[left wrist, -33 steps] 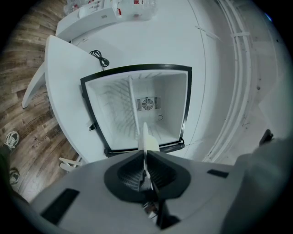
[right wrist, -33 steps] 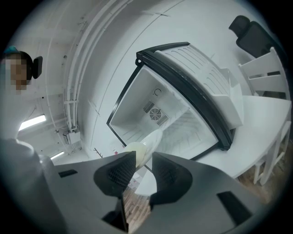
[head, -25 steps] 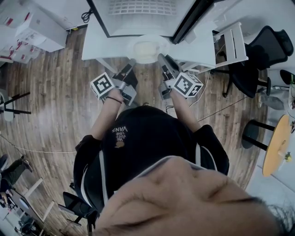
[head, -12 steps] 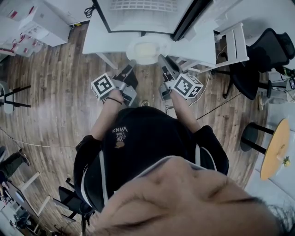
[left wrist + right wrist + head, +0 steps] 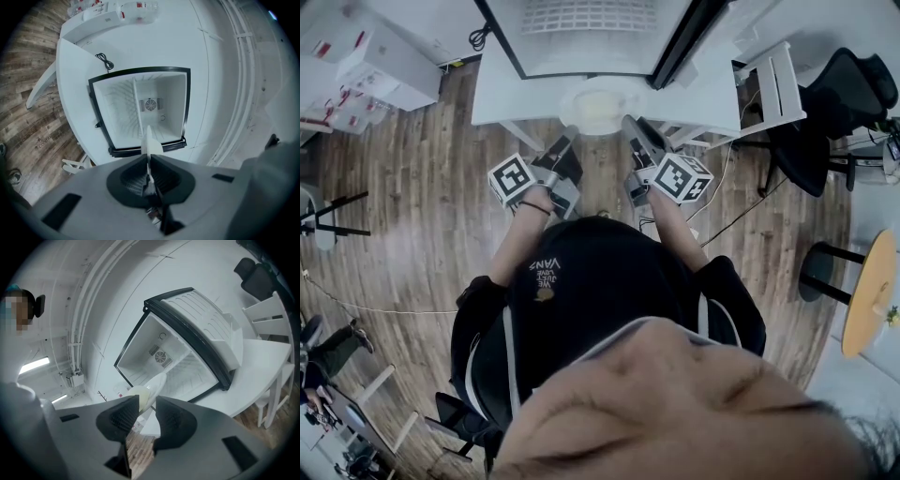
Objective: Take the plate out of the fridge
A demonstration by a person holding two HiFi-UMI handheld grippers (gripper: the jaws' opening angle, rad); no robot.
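Fridge [image 5: 581, 42] mouth open ahead; door [image 5: 686, 45] swung right; white chair [image 5: 773, 84] flanks right.

Head view looks steeply down; both gripper views face the fridge [image 5: 154, 108] closely

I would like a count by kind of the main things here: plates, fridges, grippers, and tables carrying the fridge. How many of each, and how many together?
plate: 1
fridge: 1
gripper: 2 (left gripper, right gripper, each shut on the plate's rim)
white table: 1
Total: 5
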